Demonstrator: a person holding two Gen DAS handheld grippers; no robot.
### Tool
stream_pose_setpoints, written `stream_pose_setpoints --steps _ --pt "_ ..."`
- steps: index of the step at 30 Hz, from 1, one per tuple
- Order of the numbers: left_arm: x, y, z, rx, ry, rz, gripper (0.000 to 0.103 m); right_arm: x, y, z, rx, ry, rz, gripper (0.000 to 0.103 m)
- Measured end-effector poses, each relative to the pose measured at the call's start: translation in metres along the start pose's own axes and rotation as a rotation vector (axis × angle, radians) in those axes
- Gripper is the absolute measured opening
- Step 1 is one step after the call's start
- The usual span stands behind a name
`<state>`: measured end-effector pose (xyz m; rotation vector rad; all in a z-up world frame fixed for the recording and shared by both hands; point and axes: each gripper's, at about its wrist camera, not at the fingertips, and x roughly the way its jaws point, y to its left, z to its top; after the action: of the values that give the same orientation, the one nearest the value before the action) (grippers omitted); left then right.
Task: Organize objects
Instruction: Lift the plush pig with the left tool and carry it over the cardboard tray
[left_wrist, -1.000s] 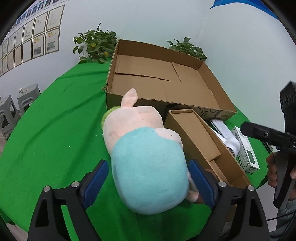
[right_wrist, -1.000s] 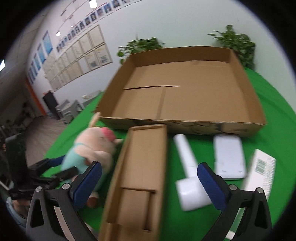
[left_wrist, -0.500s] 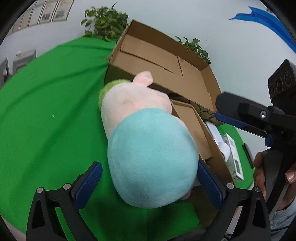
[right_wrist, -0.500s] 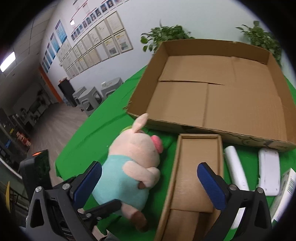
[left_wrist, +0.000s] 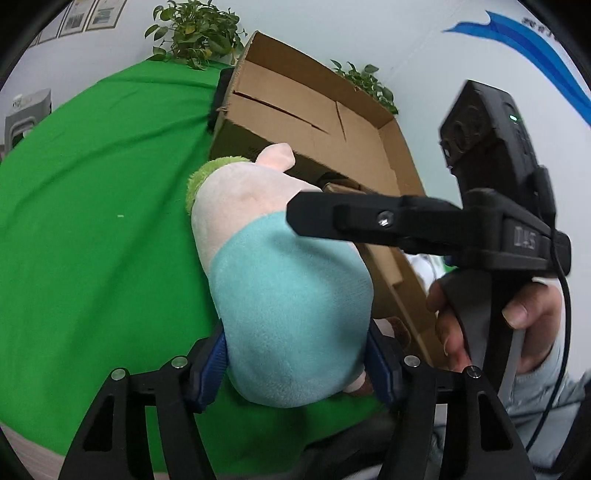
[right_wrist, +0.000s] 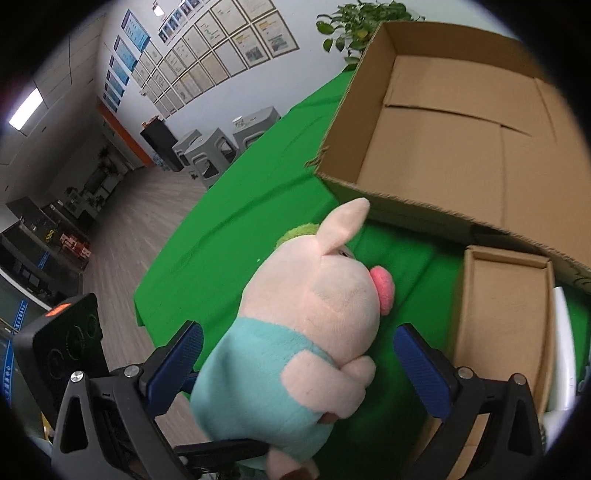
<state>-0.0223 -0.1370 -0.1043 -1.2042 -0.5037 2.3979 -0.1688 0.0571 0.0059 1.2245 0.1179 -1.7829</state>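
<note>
A plush pig (left_wrist: 291, 295) in a teal shirt lies on the green table, just in front of the big open cardboard box (left_wrist: 314, 110). My left gripper (left_wrist: 295, 369) is closing around the pig's teal body, and both blue pads press into it. From the other side, the pig (right_wrist: 314, 317) lies between the wide-open fingers of my right gripper (right_wrist: 295, 354); neither pad touches it. One black right finger (left_wrist: 351, 218) crosses above the pig in the left wrist view, hiding part of it.
A narrow cardboard box (right_wrist: 502, 314) lies right of the pig, with a white device (right_wrist: 561, 350) beyond it. The big box (right_wrist: 461, 129) is empty. A hand (left_wrist: 524, 306) grips the right tool. The table's edge drops to the floor at left (right_wrist: 147, 317).
The left jaws have closed in from wide open onto the pig's body. The right gripper has swung left from over the narrow box until it straddles the pig.
</note>
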Motion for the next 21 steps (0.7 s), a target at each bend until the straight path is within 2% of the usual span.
stream_pose_setpoints --steps 6,14,21 --pt "-0.012 0.007 -0.003 0.007 0.004 0.001 0.063 0.02 0.007 -0.012 0.065 0.042 0.039 0.103" --pt "-0.008 -0.011 -0.005 0.079 -0.008 0.031 0.06 0.016 -0.004 -0.026 0.134 -0.004 0.059 0.101" --pt "-0.009 -0.029 -0.001 0.132 -0.045 0.047 0.058 0.008 -0.007 -0.025 0.132 -0.057 0.066 0.093"
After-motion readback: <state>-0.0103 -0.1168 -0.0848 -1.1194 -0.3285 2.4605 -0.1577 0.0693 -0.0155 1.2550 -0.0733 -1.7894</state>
